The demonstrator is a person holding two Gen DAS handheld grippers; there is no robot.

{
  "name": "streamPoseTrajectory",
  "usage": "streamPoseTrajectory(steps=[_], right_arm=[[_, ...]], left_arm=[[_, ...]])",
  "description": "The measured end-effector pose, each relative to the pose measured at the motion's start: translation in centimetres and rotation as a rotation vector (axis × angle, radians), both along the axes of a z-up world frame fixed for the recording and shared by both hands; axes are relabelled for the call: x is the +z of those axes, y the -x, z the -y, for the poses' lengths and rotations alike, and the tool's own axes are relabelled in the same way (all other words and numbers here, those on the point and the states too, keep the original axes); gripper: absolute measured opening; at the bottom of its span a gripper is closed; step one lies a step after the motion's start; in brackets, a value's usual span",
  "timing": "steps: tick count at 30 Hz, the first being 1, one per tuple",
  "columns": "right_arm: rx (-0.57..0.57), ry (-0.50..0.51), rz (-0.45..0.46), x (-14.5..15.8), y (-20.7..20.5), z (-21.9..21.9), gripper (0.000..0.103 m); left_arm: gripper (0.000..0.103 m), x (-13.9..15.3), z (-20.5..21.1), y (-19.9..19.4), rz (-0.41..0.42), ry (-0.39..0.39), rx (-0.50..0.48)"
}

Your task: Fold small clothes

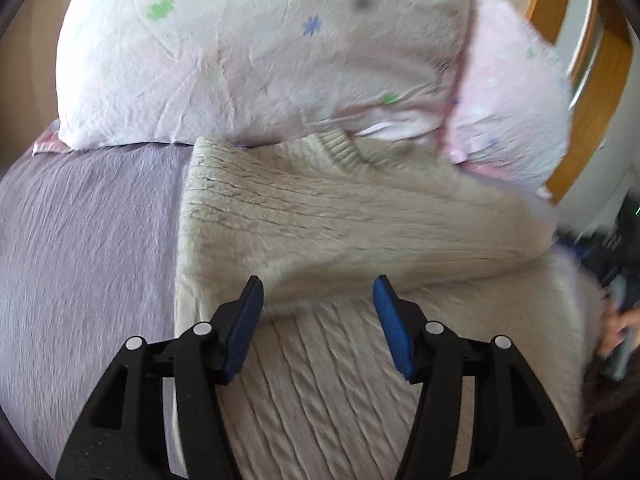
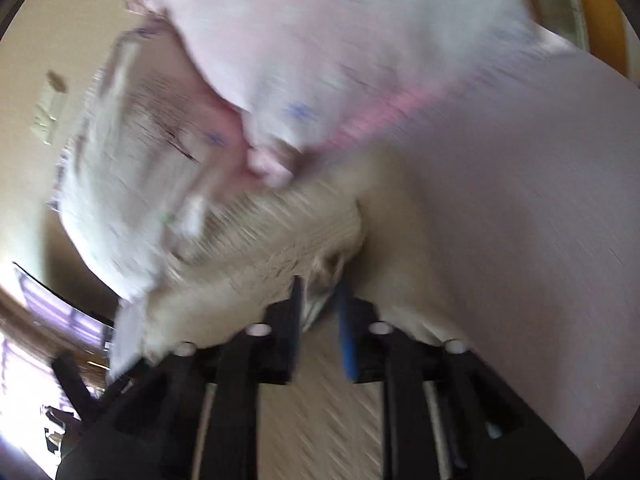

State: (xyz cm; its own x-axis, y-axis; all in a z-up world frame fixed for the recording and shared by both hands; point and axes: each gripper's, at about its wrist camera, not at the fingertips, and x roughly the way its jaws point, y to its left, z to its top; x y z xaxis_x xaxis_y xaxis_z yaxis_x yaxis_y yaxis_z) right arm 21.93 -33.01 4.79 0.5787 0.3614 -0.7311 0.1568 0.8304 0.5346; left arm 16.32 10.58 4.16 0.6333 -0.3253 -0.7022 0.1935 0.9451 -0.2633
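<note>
A cream cable-knit sweater [image 1: 320,216] lies on a lilac bed sheet [image 1: 80,248], its ribbed collar toward the pillows and one part folded across the body. My left gripper [image 1: 318,292] is open and empty, hovering just above the sweater's middle at the edge of the fold. In the blurred right wrist view my right gripper [image 2: 320,292] has its jaws nearly together, pinching a bunched edge of the sweater [image 2: 280,248] and lifting it off the sheet [image 2: 520,220].
Two pale pink pillows [image 1: 248,52] with small green and blue prints lie just behind the sweater, also in the right wrist view [image 2: 340,48]. A wooden bed frame [image 1: 592,92] stands at the right. A hand [image 1: 620,328] shows at the right edge.
</note>
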Motion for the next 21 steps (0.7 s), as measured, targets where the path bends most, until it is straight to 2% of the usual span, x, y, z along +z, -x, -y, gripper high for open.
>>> streamPoseTrajectory(steps=[1,2,3,6,8,9,10,14,17,21], right_arm=[[-0.004,-0.007,0.017,0.3,2.2,1.2,0.055],[-0.001,-0.012,0.039,0.8,3.7,2.0,0.066],[0.003,-0.016,0.057,1.3,5.1,2.7,0.066],[0.041,-0.047,0.064,1.9,9.3,4.5,0.066],[0.065,-0.072,0.014,1.4,11.7,5.0,0.065],[0.079,-0.093,-0.001,1.1,13.0,5.4,0.064],[0.088,-0.104,-0.008,0.9,13.6,5.5,0.061],[0.171,-0.147,-0.056,0.2,15.5,4.7,0.055],[0.253,-0.14,-0.08,0.1,15.9,3.2,0.051],[0.298,-0.144,-0.093,0.0,16.5,2.2,0.049]], left_arm=[[0.058,0.7,-0.8,1.7,0.003,0.033,-0.009],[0.062,1.1,-1.5,3.0,0.001,0.052,-0.013],[0.068,1.4,-2.6,4.9,-0.007,0.073,-0.017],[0.068,1.5,-5.1,9.9,-0.04,0.123,-0.019],[0.063,1.0,-6.4,12.9,-0.09,0.177,-0.024],[0.057,0.7,-6.8,14.4,-0.112,0.21,-0.034],[0.057,0.3,-7.0,16.2,-0.133,0.235,-0.046],[0.057,-1.2,-6.7,19.5,-0.164,0.236,-0.059],[0.057,-2.4,-6.4,20.6,-0.201,0.245,-0.058],[0.057,-3.0,-5.7,21.4,-0.221,0.245,-0.07]])
